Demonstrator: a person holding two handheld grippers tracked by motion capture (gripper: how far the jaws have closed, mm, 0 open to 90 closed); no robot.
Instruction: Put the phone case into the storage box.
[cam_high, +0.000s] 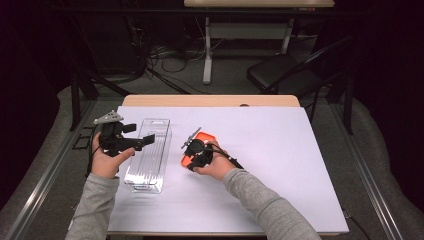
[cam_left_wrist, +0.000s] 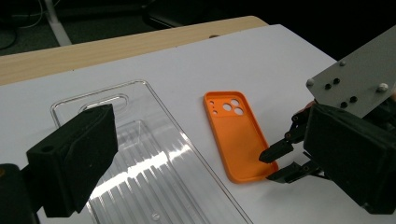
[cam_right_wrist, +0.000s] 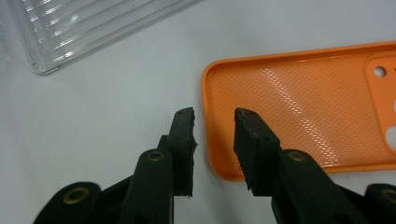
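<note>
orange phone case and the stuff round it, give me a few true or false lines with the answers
1. The orange phone case lies with its hollow inner side up. True.
2. The right tongs are clamped on the case. False: the jaws straddle its short edge, one over the case, one over the white table, with a gap between them.
3. The case sits inside the clear plastic tray. False: it lies beside the tray, apart from it, on the table.
4. The left tongs are over the tray. True.
5. The case's camera holes are at the end the right tongs reach for. False: the holes are at the far end.
</note>
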